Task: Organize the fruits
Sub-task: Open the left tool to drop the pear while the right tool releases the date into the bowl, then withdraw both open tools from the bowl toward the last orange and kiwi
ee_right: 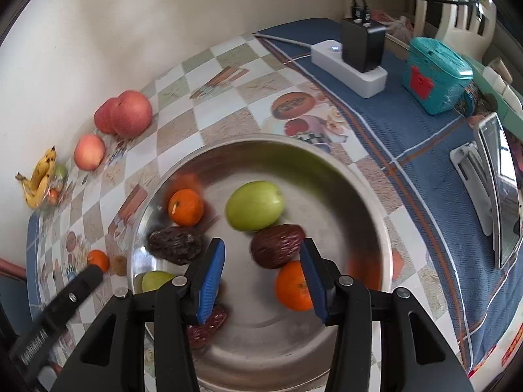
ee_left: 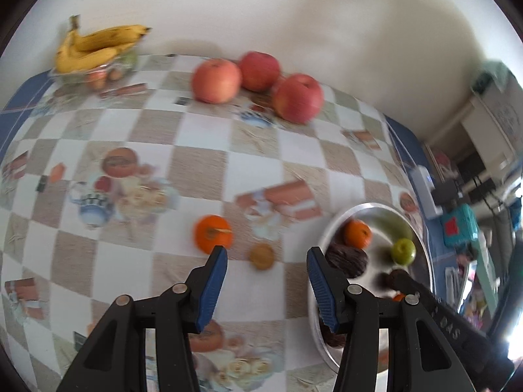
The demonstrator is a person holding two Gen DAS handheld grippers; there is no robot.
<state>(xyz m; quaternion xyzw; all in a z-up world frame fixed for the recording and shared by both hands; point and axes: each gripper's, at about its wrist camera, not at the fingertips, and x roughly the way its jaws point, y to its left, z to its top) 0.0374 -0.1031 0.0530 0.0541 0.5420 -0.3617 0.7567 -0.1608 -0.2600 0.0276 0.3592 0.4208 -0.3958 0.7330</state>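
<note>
Holding oranges (ee_right: 185, 207), a green fruit (ee_right: 254, 205) and dates (ee_right: 277, 245): steel bowl (ee_right: 359, 196).

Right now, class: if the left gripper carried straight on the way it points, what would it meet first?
Probably the small brownish-yellow fruit on the tablecloth, lying just ahead between the open left gripper fingers. The orange sits slightly to one side. Depth is uncertain.

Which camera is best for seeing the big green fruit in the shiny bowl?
The right wrist view: the green fruit sits whole and near in the metal bowl. The left wrist view shows only a small, blurry green fruit, too unclear to match.
</note>
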